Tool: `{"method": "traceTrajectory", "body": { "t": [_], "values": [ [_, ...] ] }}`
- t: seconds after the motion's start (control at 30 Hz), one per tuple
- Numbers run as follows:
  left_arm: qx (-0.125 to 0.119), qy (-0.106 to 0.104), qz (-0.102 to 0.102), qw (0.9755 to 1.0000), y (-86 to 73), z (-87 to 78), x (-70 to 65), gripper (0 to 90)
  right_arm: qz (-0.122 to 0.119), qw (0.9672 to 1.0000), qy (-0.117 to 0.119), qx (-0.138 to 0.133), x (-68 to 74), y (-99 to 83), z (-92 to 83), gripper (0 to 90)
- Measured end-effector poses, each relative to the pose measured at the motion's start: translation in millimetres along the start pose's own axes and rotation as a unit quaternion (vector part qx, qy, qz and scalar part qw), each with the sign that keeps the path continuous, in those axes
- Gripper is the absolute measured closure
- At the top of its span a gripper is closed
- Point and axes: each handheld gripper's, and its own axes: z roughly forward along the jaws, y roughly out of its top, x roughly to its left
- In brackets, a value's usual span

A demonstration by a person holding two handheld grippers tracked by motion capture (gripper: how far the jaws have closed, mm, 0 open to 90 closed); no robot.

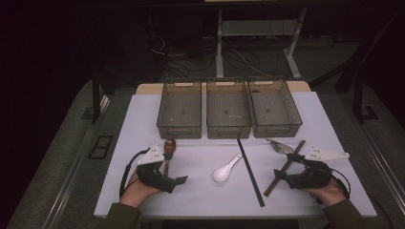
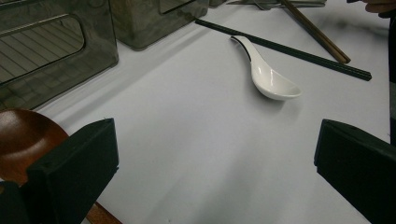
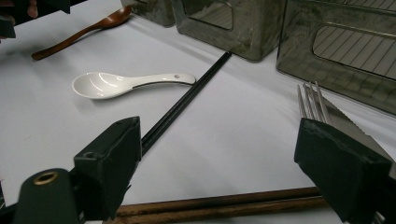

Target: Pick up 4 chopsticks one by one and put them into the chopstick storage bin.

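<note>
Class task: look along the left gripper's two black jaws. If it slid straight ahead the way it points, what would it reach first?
Probably the white spoon: it lies ahead of the open left gripper, slightly off centre, with bare table between. The black chopsticks lie just behind it. Depth is hard to judge.

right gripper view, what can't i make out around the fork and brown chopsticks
- Fork: handle hidden behind the right jaw, right gripper view.
- Brown chopsticks: ends hidden behind both jaws, right gripper view.
- Wooden spoon: handle mostly hidden behind the left jaw, left gripper view.
- Fork in the high view: too small and dim to show what lies beside it.
</note>
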Motion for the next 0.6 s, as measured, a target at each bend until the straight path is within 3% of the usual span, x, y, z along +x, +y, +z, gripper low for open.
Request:
{"method": "traceTrajectory", "body": {
  "t": [0.37,0.5,0.6],
  "values": [
    [-0.004,0.0,-0.005,1.0,0.9,0.6,0.6,0.0,0.003,0.9998,-0.006,0.018,-4.6,0.5,0.6,15.1],
    [-0.005,0.002,-0.007,1.0,1.6,0.3,1.2,0.0,0.014,0.9994,-0.005,0.032,-9.3,-0.3,0.0,21.3],
    [0.001,0.002,-0.003,1.0,0.5,0.3,0.9,0.0,0.025,0.9986,-0.018,0.042,-16.1,1.1,-2.7,28.3]
  ]
}}
